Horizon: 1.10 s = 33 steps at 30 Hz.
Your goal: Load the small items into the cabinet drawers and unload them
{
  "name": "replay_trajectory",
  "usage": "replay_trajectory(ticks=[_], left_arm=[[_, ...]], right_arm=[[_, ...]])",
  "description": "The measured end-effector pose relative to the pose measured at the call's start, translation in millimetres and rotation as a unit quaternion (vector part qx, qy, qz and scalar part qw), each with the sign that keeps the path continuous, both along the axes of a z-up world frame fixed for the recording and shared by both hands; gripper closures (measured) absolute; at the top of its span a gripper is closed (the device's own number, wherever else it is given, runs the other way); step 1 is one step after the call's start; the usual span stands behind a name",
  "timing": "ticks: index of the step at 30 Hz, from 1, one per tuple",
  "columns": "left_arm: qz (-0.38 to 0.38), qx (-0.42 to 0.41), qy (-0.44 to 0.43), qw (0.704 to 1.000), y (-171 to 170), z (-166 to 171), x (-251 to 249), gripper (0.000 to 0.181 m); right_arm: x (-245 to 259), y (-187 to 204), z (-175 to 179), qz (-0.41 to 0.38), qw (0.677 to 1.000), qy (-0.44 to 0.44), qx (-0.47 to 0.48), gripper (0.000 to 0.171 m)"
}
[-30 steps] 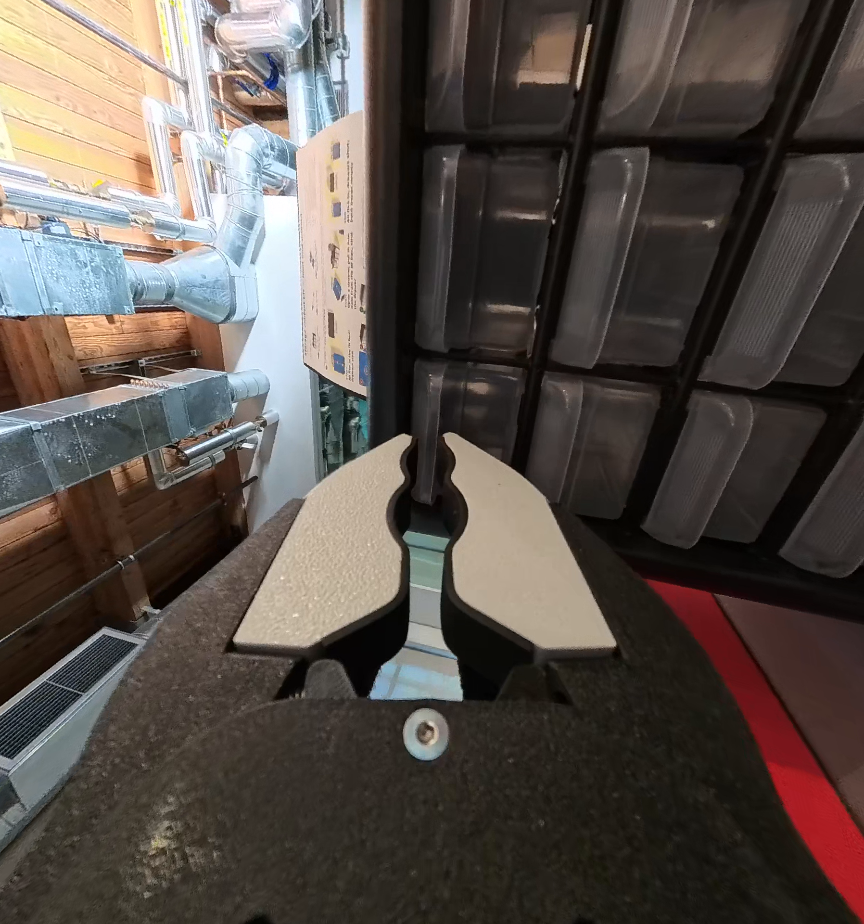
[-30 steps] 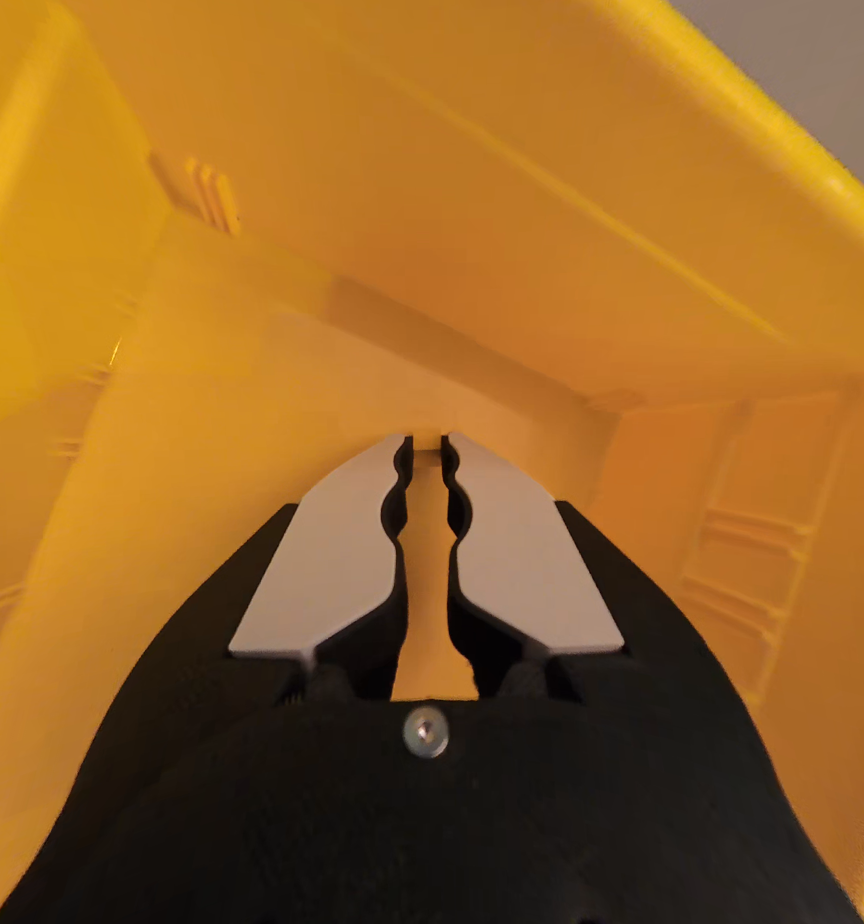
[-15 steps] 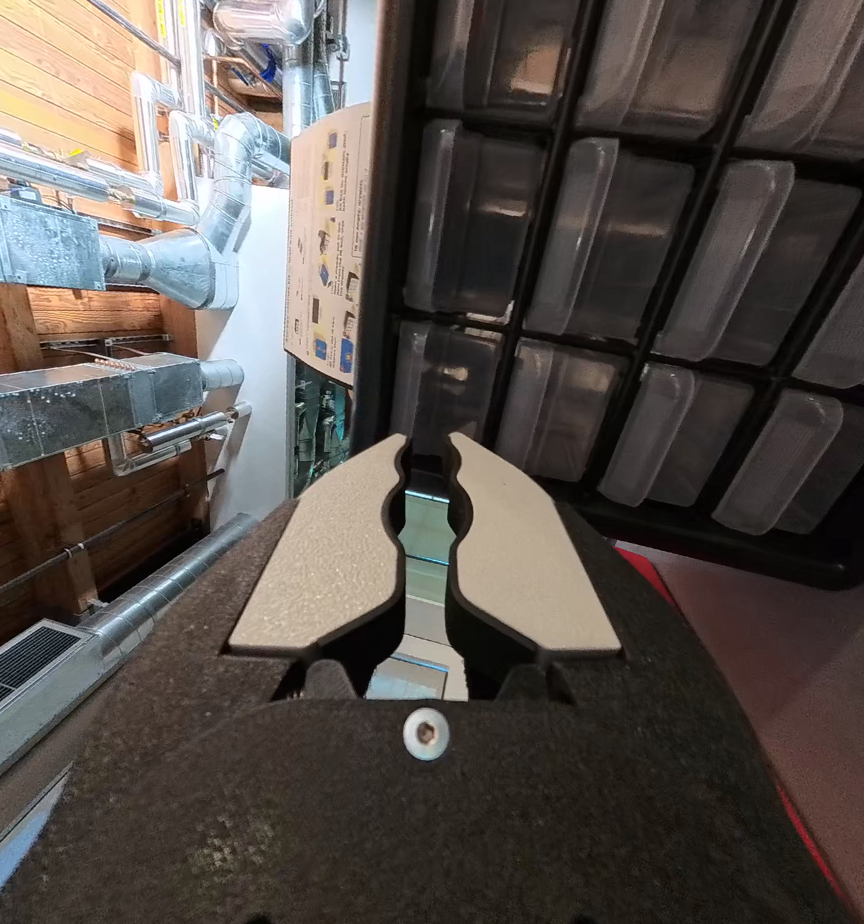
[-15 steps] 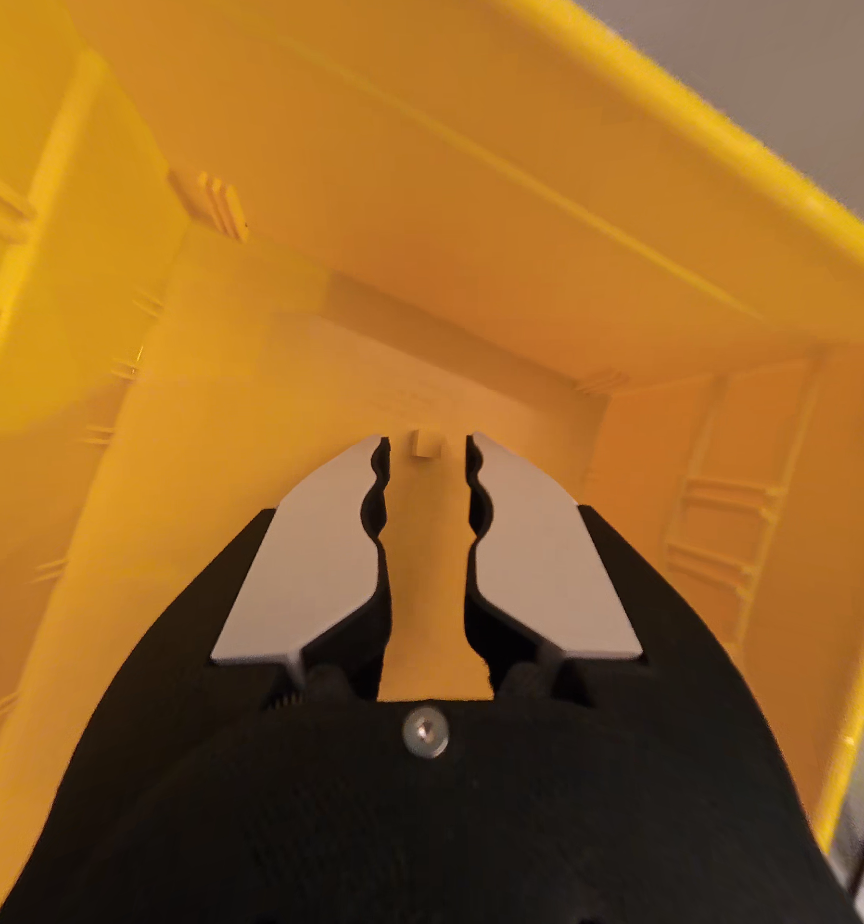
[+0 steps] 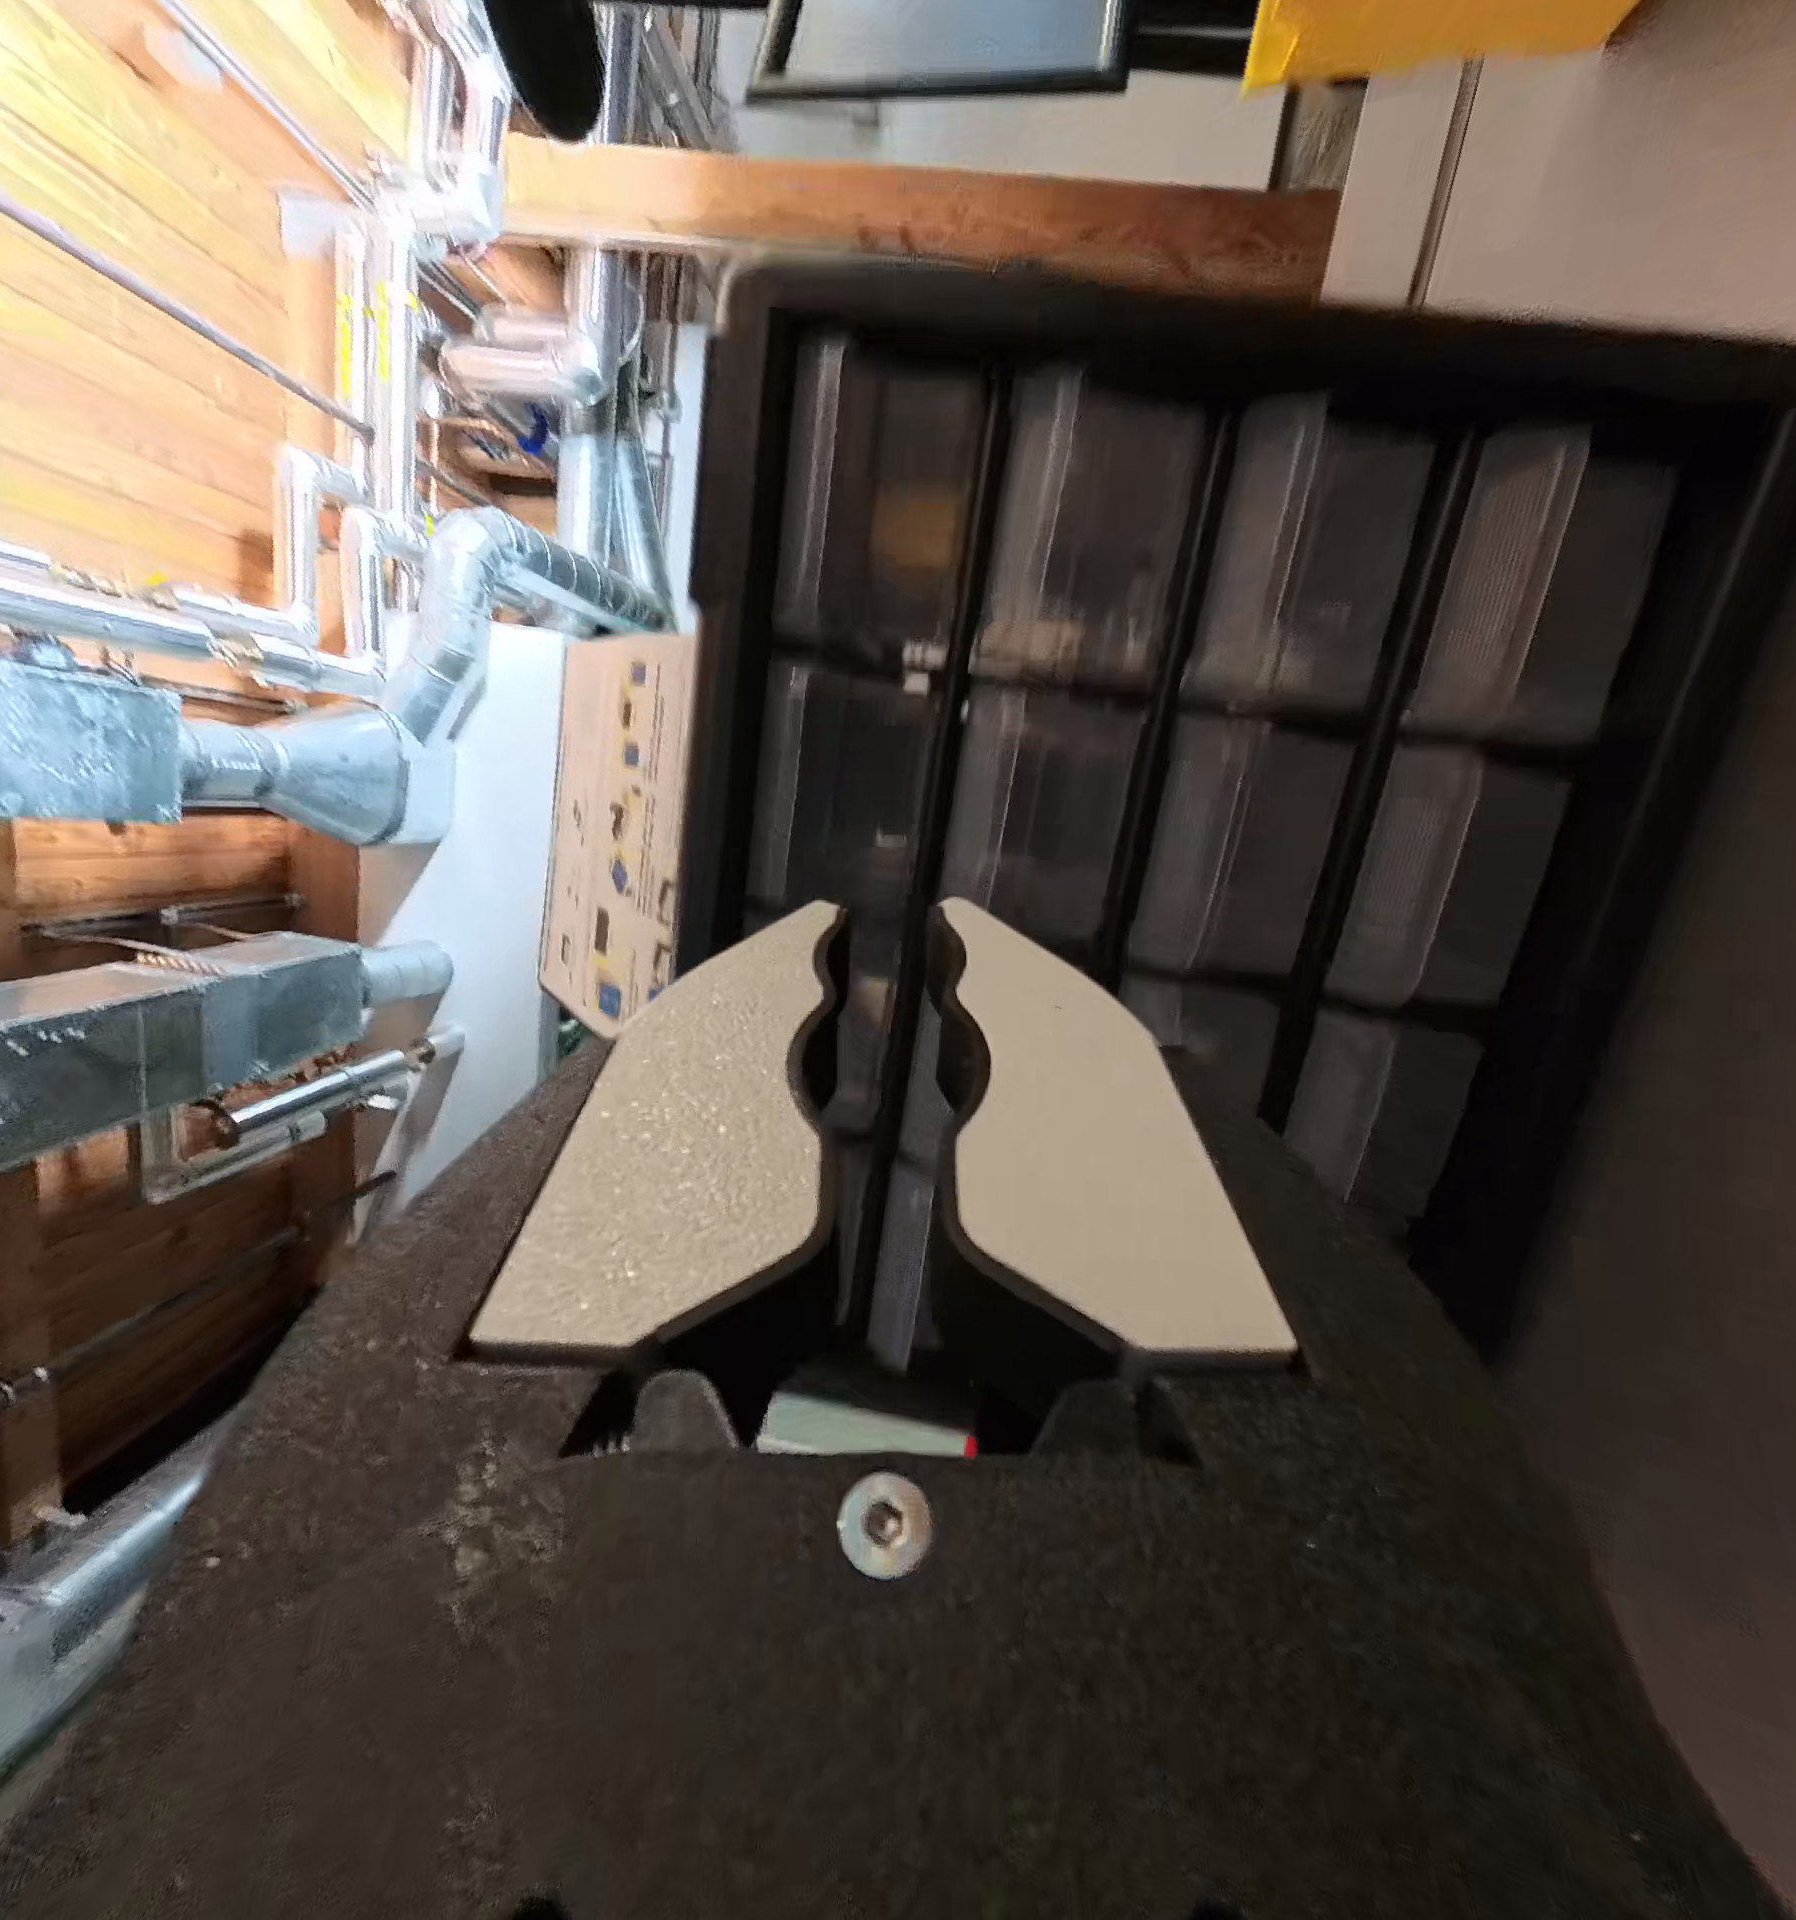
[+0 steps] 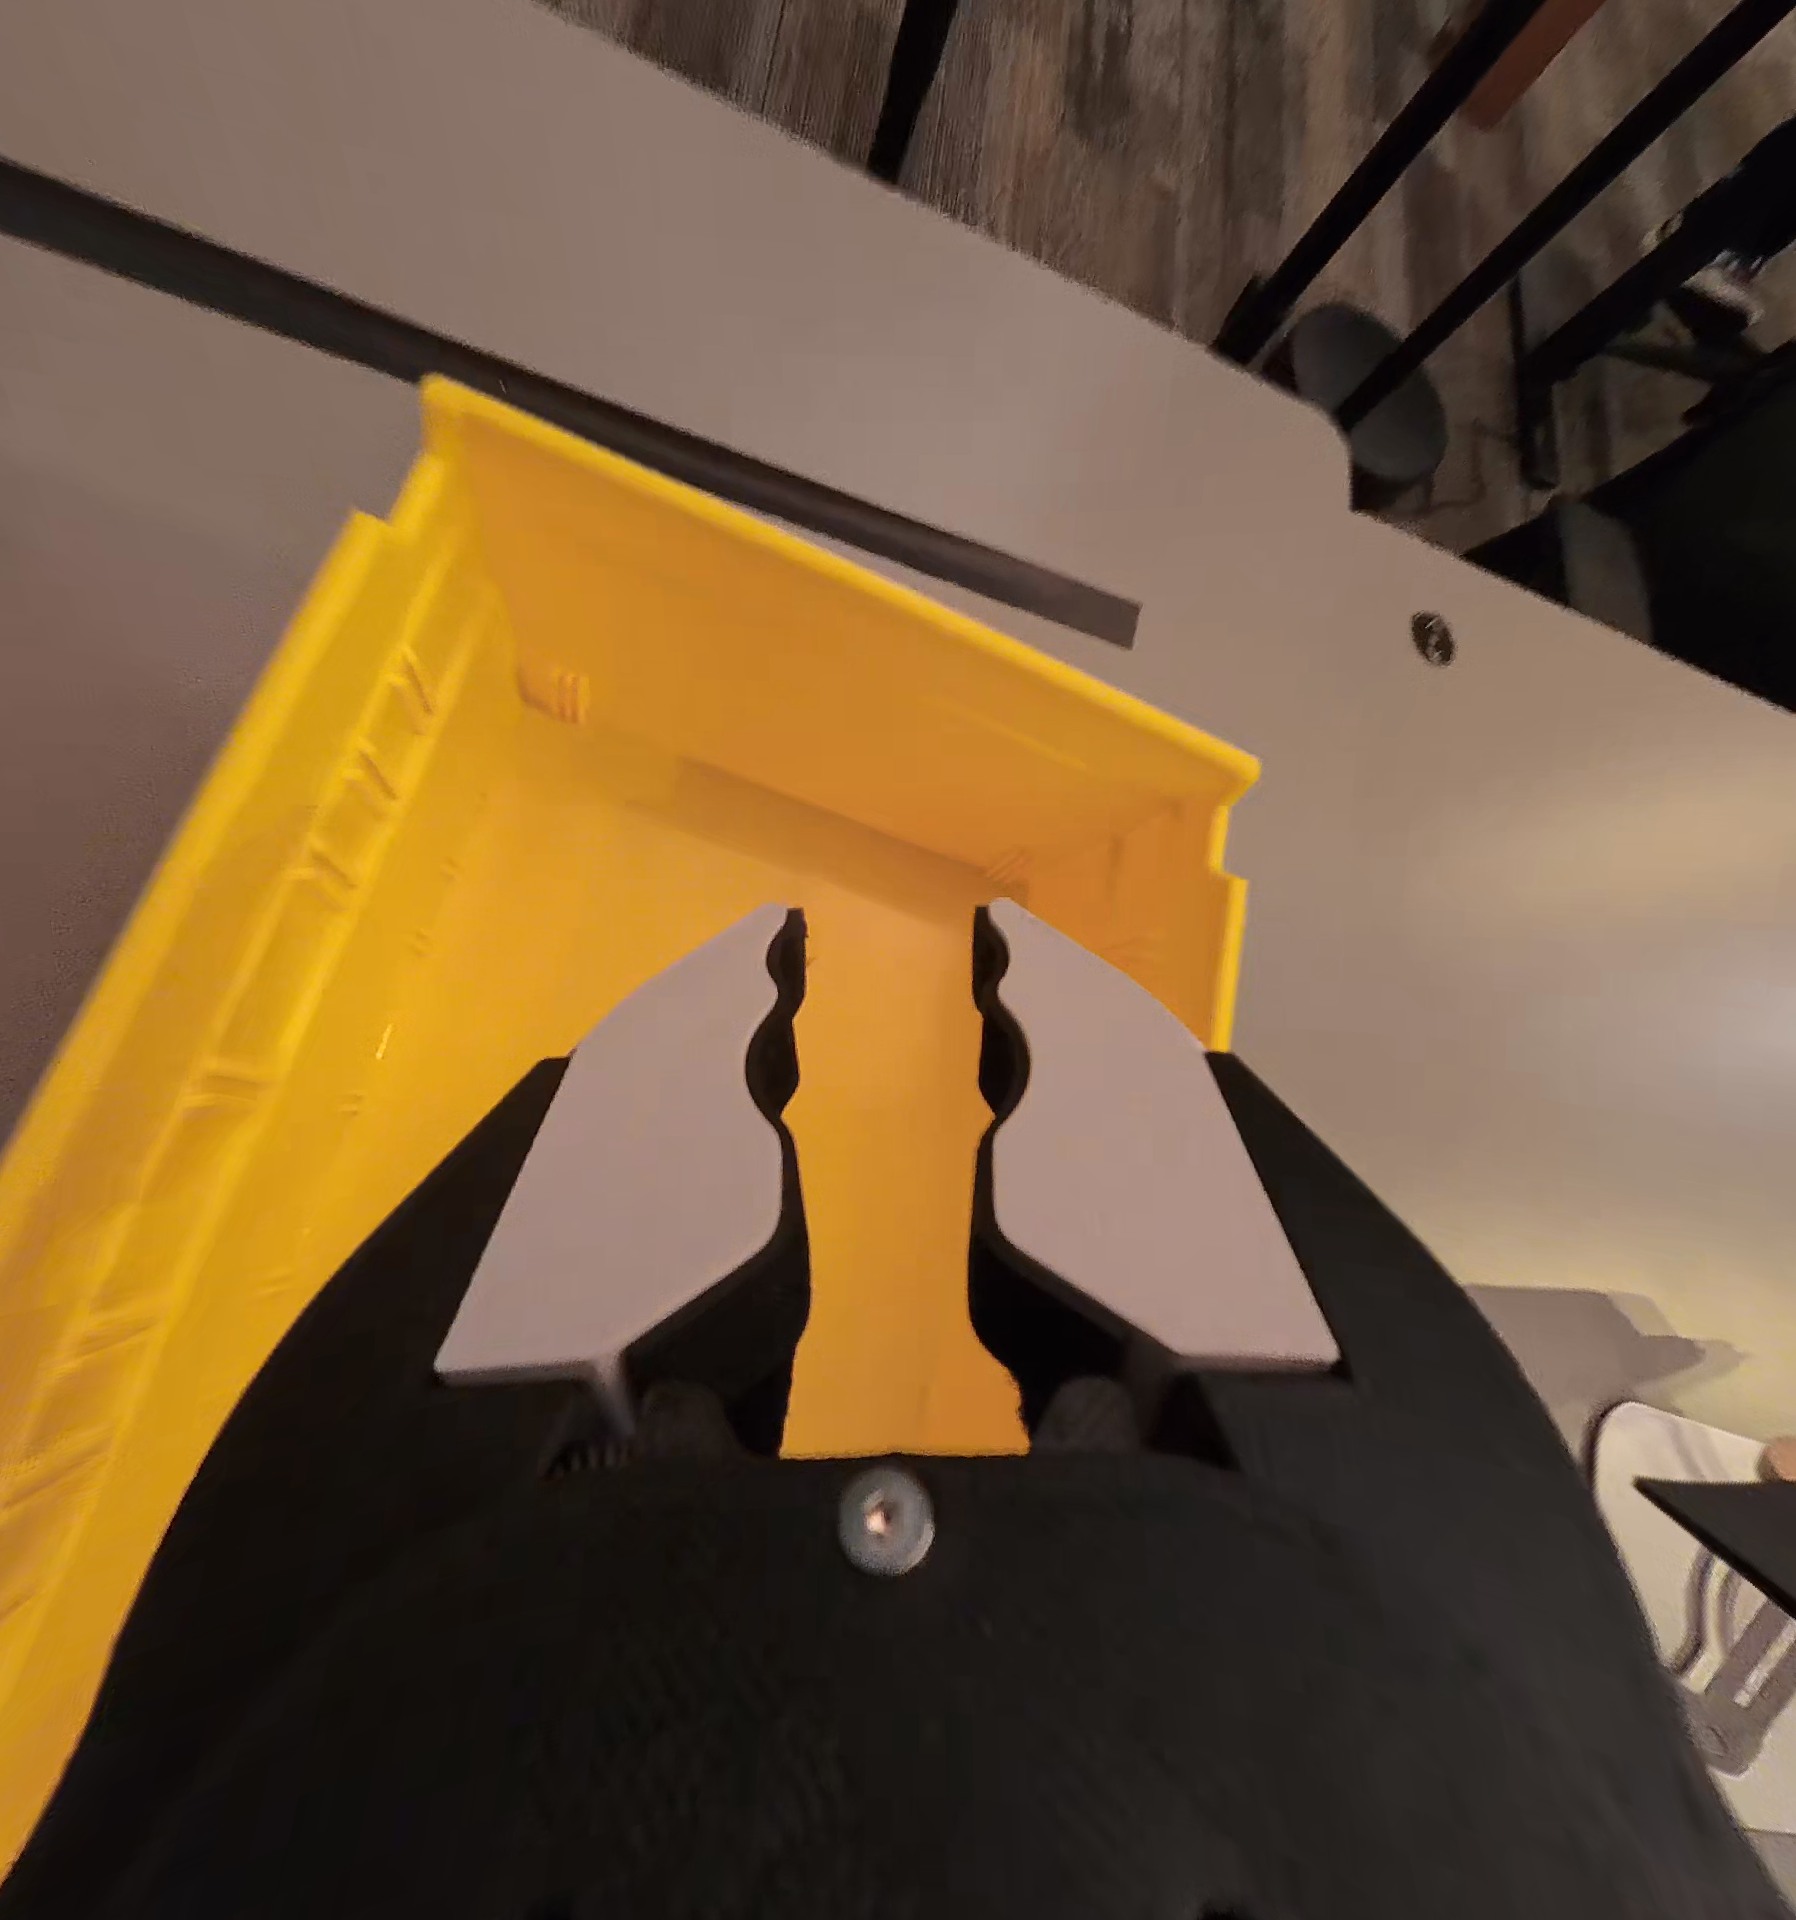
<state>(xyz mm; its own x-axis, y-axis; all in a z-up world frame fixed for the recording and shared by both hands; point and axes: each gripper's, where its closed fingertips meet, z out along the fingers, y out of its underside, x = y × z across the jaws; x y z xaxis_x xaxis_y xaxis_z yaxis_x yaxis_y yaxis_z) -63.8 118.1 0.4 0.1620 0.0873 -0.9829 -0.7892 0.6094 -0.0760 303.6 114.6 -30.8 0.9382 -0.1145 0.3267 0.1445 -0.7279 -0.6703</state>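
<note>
Left wrist view: the left gripper (image 5: 889,914) points at the black cabinet (image 5: 1258,790), jaws a narrow gap apart, holding nothing. The view is motion-blurred; drawer contents cannot be made out, and the cabinet's lower rows are hidden behind the gripper. Right wrist view: the right gripper (image 6: 889,909) hangs over a yellow bin (image 6: 281,935) on the pale table (image 6: 1496,883), jaws moderately apart, empty. The bin's long axis runs away from the camera; its near end is cut off.
</note>
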Motion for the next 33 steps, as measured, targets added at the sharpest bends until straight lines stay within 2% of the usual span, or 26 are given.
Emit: replay_trajectory(ticks=[6, 14, 19, 23, 28, 30, 33], left_arm=[[-0.010, -0.019, -0.006, 1.000, 10, -10, 53, 0.155], [-0.009, 0.028, 0.032, 0.999, 24, -16, 78, 0.162], [-0.019, 0.026, 0.025, 0.999, 25, -15, 80, 0.169], [-0.033, 0.013, 0.019, 0.999, 13, -13, 76, 0.173], [-0.050, 0.047, 0.042, 0.997, -20, -14, 64, 0.174], [-0.051, 0.044, 0.045, 0.997, -33, -16, 56, 0.173], [-0.067, 0.036, 0.043, 0.996, -52, -18, 49, 0.173]], right_arm=[[-28, -10, 45, 0.029, 0.998, -0.023, 0.043, 0.138], [-49, -18, 67, 0.058, 0.996, -0.050, 0.054, 0.138], [-71, -20, 76, 0.090, 0.992, -0.072, 0.047, 0.138], [-123, -23, 72, 0.187, 0.979, -0.075, 0.011, 0.140], [-219, -22, 61, 0.363, 0.932, -0.018, -0.002, 0.144], [-245, -24, 55, 0.398, 0.917, -0.003, -0.015, 0.146], [-275, -26, 53, 0.448, 0.893, -0.028, -0.016, 0.148]])
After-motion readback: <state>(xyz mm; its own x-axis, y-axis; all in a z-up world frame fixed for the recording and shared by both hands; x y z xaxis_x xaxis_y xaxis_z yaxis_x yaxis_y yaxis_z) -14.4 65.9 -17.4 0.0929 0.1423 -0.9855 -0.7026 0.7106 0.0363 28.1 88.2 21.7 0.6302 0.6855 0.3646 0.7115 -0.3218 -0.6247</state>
